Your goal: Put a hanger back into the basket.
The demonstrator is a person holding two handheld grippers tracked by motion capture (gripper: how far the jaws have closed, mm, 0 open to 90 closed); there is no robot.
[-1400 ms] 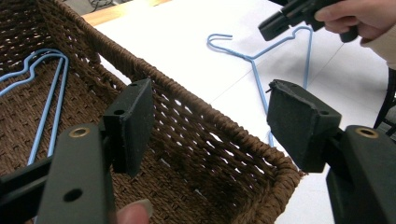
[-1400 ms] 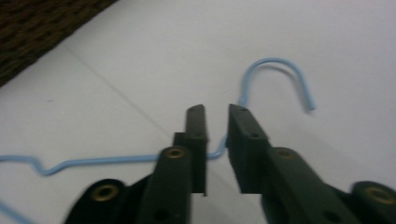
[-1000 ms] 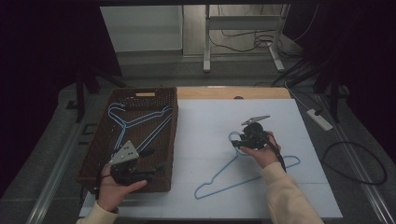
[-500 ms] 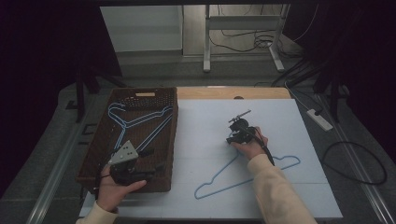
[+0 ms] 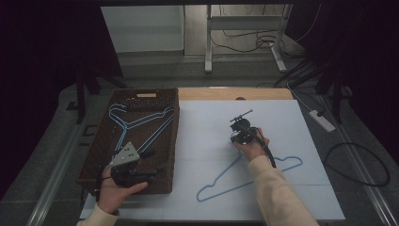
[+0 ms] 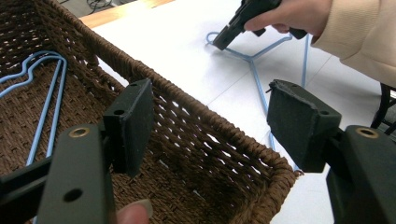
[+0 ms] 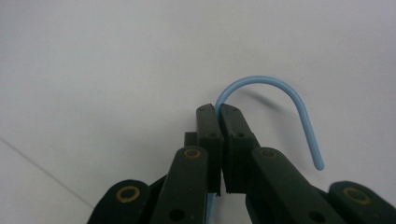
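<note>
A blue wire hanger [image 5: 249, 175] lies flat on the white table top [image 5: 207, 122], right of the middle. My right gripper [image 5: 236, 139] points down at its hook end. In the right gripper view the jaws [image 7: 219, 112] are shut on the wire just below the curved hook [image 7: 285, 93]. A brown wicker basket [image 5: 101, 150] at the left holds more blue hangers [image 5: 136, 123]. My left gripper [image 5: 155, 161] hovers over the basket's near right corner, open and with nothing between its pads [image 6: 133, 121]. The left gripper view also looks across the basket rim [image 6: 210, 116] to the table hanger [image 6: 259, 60].
A bare wooden strip [image 5: 235, 93] runs along the table's far edge. A power strip [image 5: 321, 120] and cables [image 5: 357, 165] lie on the floor to the right. Table legs [image 5: 207, 42] stand beyond.
My right gripper shifted a little left and away along the hanger to its hook, then stayed there. The left gripper has not moved.
</note>
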